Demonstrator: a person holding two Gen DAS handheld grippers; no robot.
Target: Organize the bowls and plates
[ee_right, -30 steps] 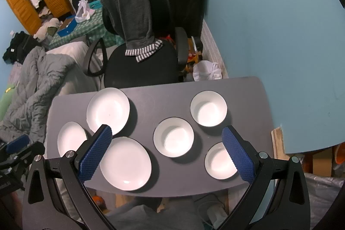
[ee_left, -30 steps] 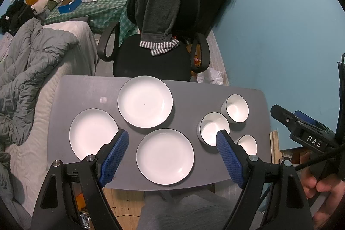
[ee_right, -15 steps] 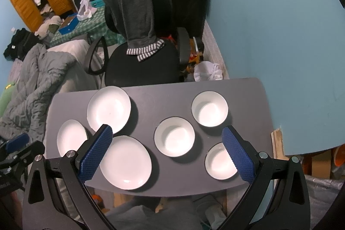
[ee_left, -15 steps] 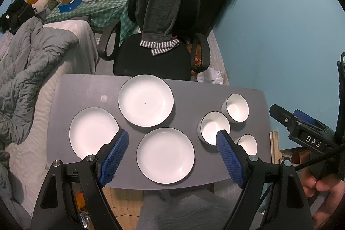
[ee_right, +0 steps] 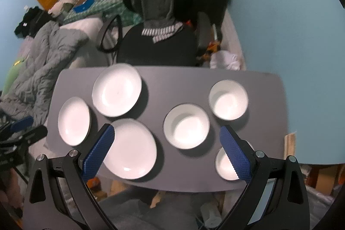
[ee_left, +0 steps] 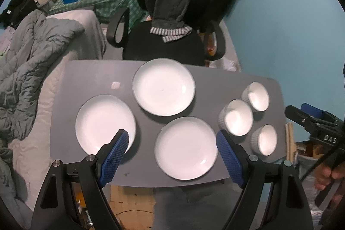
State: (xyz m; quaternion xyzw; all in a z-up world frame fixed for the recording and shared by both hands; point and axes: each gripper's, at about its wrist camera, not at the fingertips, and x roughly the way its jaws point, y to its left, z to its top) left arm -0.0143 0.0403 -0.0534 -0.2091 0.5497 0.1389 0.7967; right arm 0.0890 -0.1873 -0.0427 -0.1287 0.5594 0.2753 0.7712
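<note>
Right wrist: three bowls [ee_right: 186,129] look empty (one partly hidden).

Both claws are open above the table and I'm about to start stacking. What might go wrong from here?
1. The near white round plate and the small near white bowl sit close to the grey table's front edge; a nudge might push them off.
2. The three bowls cluster tightly, so the open right claw may bump the middle white bowl.
3. The flat plates offer little rim to grip, so they may slip.
</note>
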